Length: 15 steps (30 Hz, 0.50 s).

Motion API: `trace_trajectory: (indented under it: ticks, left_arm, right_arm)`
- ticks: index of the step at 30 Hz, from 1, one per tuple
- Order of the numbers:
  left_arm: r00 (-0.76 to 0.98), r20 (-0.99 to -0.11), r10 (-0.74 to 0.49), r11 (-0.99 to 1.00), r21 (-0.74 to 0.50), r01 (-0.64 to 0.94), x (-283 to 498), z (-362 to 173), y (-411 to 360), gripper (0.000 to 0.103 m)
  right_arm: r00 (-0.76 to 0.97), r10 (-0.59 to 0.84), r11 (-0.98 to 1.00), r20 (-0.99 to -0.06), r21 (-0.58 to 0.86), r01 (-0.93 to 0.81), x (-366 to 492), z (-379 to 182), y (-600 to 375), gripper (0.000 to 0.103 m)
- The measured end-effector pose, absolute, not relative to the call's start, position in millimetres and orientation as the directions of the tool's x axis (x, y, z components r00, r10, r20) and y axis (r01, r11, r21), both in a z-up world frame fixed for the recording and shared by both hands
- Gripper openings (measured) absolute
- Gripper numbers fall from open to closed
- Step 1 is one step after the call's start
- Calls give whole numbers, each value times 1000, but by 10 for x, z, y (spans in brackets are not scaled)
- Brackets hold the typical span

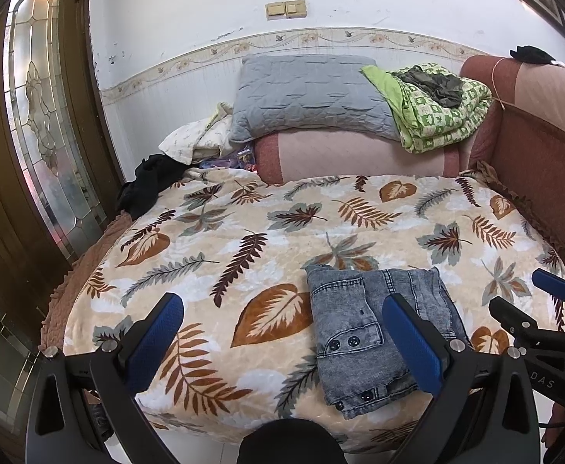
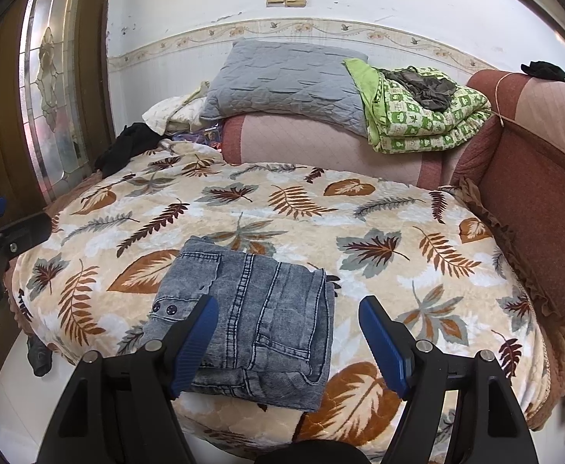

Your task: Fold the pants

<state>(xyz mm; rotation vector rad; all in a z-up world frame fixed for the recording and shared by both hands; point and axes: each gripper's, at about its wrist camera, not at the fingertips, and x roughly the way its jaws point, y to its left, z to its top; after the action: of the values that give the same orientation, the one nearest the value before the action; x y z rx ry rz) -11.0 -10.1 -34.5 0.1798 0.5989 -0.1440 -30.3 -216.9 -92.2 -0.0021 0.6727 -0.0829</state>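
The grey-blue denim pants (image 1: 375,332) lie folded into a compact bundle near the front edge of the leaf-patterned blanket (image 1: 243,239). They also show in the right wrist view (image 2: 259,309). My left gripper (image 1: 282,332) is open and empty, held above the blanket with its right finger over the pants. My right gripper (image 2: 288,332) is open and empty, held just above the pants' right side. The right gripper also shows at the right edge of the left wrist view (image 1: 530,297).
A grey pillow (image 1: 309,92) and a folded green quilt (image 1: 437,108) rest on a pink cushion at the back. Black clothing (image 1: 147,185) lies at the back left. A red sofa arm (image 1: 545,147) bounds the right. A wooden door (image 1: 23,123) stands left.
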Motion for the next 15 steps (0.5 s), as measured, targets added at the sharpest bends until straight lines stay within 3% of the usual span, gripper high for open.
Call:
trace_trajectory:
  ticks: [15]
  left_arm:
    - [806, -586, -89, 974, 119, 194, -106, -372, -93, 102]
  right_arm:
    - [779, -83, 996, -621, -39, 75, -309, -908, -2154, 78]
